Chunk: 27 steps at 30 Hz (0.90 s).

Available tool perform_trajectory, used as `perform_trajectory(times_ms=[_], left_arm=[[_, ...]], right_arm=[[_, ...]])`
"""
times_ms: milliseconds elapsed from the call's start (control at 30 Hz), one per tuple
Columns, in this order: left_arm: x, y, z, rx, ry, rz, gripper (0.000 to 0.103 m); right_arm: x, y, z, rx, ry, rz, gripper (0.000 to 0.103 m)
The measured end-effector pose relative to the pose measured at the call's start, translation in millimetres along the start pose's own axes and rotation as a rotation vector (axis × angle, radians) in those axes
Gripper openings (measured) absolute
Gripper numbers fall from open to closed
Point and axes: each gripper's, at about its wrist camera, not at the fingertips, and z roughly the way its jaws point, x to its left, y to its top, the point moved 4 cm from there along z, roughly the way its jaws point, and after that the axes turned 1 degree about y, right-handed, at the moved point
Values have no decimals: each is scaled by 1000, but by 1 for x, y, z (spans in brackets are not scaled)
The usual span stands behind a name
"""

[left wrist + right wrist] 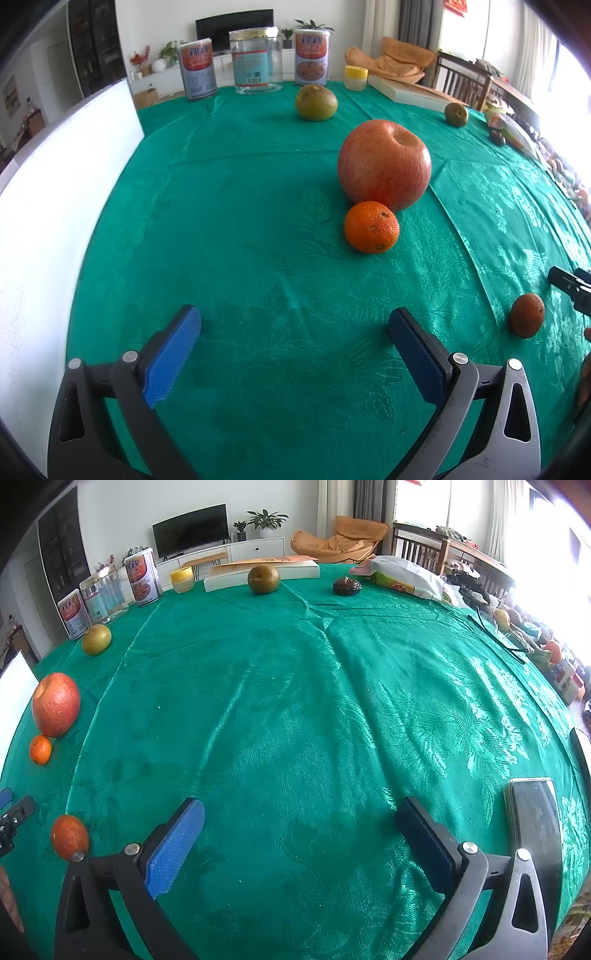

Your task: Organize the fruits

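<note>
Nothing is gripped yet, so the step in hand is judged to be the approach to a first fruit. The left tool is held low over the green-clothed worktop near its front edge, its blue pads spread wide with only cloth between them. The right tool is likewise spread and empty, aimed over a bare stretch of cloth. The fruits lie scattered: a red apple sits towards the middle of the left view, with a small orange mandarin touching its near side; a darker mandarin lies alone near the front edge, between the two tools; a greenish fruit rests towards the far edge near three jars, and another green fruit lies just before a flat white box at the far edge. No bowl or tray for the fruit is seen. The next move is judged to call for one tool to be centred over the nearest mandarin, lowered so the pads straddle it, then closed gently, since round fruit may roll on the cloth.
</note>
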Motion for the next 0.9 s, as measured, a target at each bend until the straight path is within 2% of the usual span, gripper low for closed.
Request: perform_trajectory(times_ms=[467, 567, 600, 667, 800, 867, 900], left_arm=[[-1, 0, 0, 0, -1, 0, 102], [-1, 0, 0, 0, 0, 0, 102], [0, 0, 0, 0, 0, 0, 102], [-1, 0, 0, 0, 0, 0, 102], [-1, 0, 0, 0, 0, 0, 102], [-1, 0, 0, 0, 0, 0, 102], [0, 0, 0, 0, 0, 0, 102]], right_arm=[[0, 0, 0, 2, -15, 12, 103], [0, 5, 1, 52, 22, -7, 103], [-4, 14, 3, 59, 81, 14, 103], [-25, 46, 2, 6, 168, 111, 102], [-76, 134, 29, -92, 158, 261, 101], [-93, 173, 58, -87, 148, 288, 89], [-97, 190, 73, -86, 158, 299, 77]])
